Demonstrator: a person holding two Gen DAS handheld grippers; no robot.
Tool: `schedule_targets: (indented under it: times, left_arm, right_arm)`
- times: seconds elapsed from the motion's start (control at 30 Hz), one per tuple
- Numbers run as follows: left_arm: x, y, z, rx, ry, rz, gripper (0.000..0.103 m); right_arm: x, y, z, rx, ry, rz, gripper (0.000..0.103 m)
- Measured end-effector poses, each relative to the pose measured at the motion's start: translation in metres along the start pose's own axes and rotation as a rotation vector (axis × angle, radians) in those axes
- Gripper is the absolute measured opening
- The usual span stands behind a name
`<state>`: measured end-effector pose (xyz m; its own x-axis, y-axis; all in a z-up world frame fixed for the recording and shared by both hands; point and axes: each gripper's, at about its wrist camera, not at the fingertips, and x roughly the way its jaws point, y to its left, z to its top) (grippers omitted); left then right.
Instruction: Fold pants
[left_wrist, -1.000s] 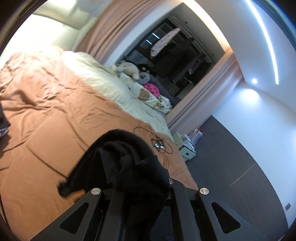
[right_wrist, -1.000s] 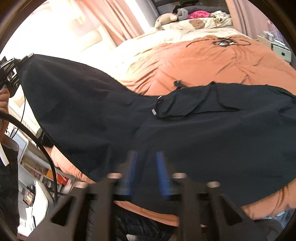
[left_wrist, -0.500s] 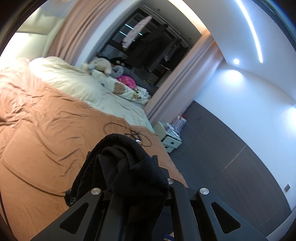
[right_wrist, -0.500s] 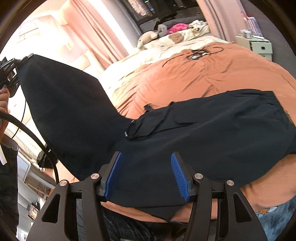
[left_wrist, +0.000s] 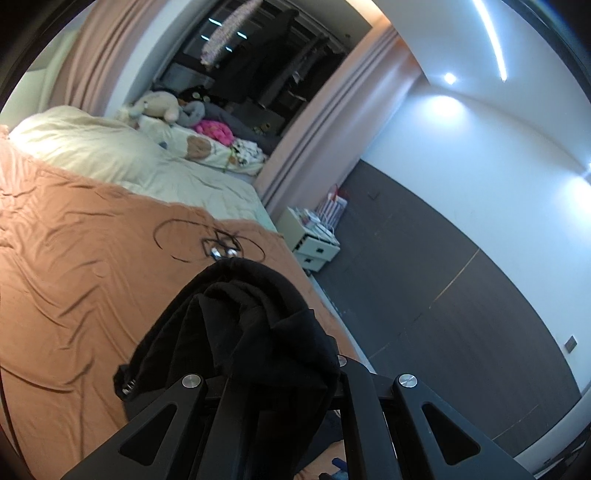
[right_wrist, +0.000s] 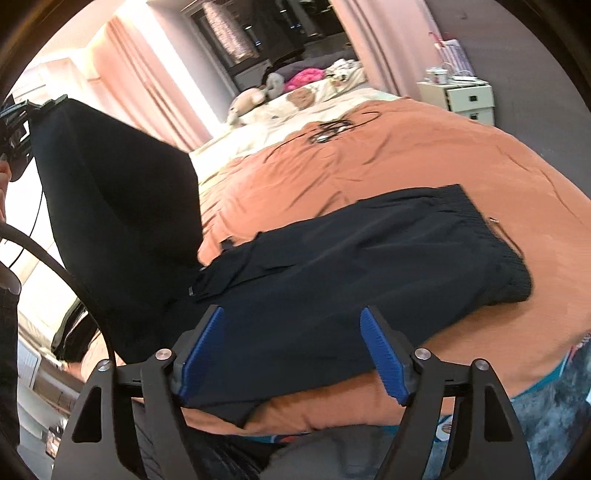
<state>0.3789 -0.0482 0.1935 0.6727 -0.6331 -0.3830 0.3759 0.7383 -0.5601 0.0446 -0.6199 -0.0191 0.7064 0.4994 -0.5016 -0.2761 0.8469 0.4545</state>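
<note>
The black pants (right_wrist: 351, 258) lie on the orange bedspread (right_wrist: 424, 155), waistband at the right. Their leg end (right_wrist: 110, 192) is lifted high at the left, where my left gripper (right_wrist: 16, 125) holds it. In the left wrist view that gripper (left_wrist: 273, 373) is shut on a bunch of the black fabric (left_wrist: 243, 325), which hides its fingertips. My right gripper (right_wrist: 291, 350) is open and empty, its blue pads (right_wrist: 384, 354) just in front of the pants' near edge, not touching.
A tangle of black cable (left_wrist: 218, 247) lies on the bedspread further up the bed. Pillows and plush toys (left_wrist: 162, 107) sit at the headboard. A white bedside cabinet (left_wrist: 314, 236) stands on the dark floor beside the bed.
My right gripper has let go of the pants, opened and drawn back from them. My left gripper has kept its grip on the fabric and turned toward the headboard.
</note>
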Motion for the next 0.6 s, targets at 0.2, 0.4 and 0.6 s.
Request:
schedule_targets:
  times: [0.2, 0.4, 0.6]
  left_arm:
    - [0.055, -0.016, -0.011, 0.009, 0.074, -0.028, 0.002]
    - [0.114, -0.037, -0.032, 0.03, 0.167, -0.068, 0.002]
    - [0.167, -0.065, -0.057, 0.072, 0.269, -0.113, 0.002]
  right_arm:
    - [-0.005, -0.032, -0.003, 0.082, -0.006, -0.02, 0.075]
    - [-0.012, -0.061, -0.004, 0.179, -0.017, 0.002, 0.075]
    - [-0.012, -0.087, -0.013, 0.256, -0.022, -0.009, 0.075]
